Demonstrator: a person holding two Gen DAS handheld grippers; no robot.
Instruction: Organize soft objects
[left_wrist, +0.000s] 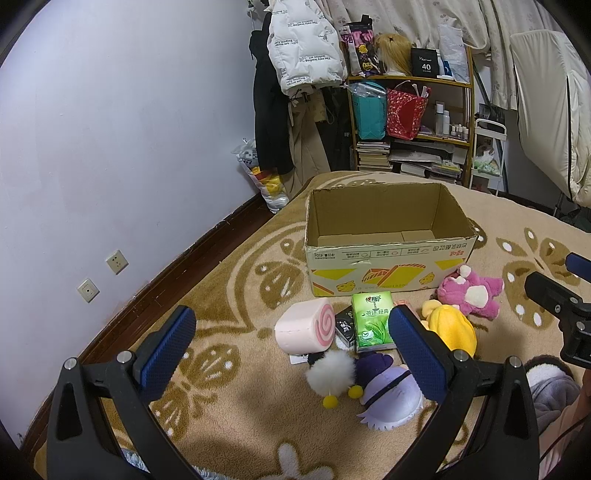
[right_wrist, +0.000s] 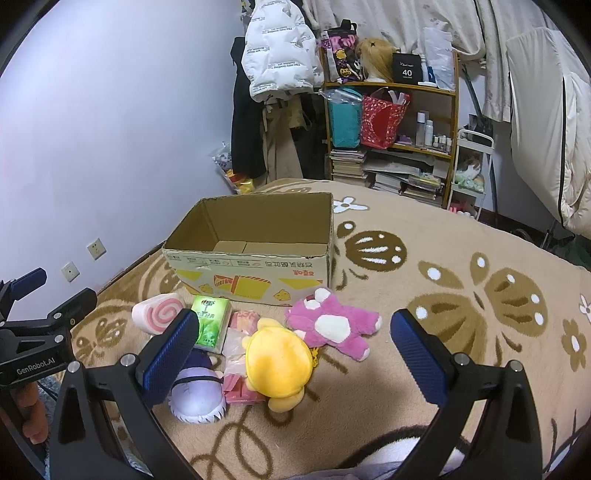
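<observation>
An open, empty cardboard box (left_wrist: 388, 273) (right_wrist: 255, 269) stands on a patterned blanket. In front of it lie a pink swirl-roll plush (left_wrist: 306, 328) (right_wrist: 157, 314), a green tissue pack (left_wrist: 371, 325) (right_wrist: 212, 323), a yellow plush (left_wrist: 452, 326) (right_wrist: 279, 363), a pink bear plush (left_wrist: 471, 293) (right_wrist: 334, 325), a purple doll (left_wrist: 388, 398) (right_wrist: 197, 393) and a white pompom (left_wrist: 330, 371). My left gripper (left_wrist: 291, 350) hovers open above the roll and doll, holding nothing. My right gripper (right_wrist: 295, 354) hovers open over the yellow plush, holding nothing.
The brown-and-cream blanket (right_wrist: 461, 295) covers the bed. A white wall (left_wrist: 129, 147) with sockets runs along the left. Behind the box stand a cluttered shelf (left_wrist: 410, 122), hanging coats (left_wrist: 295, 74) and a plastic bag (left_wrist: 266, 184). The right gripper's body (left_wrist: 557, 299) shows at the left view's edge.
</observation>
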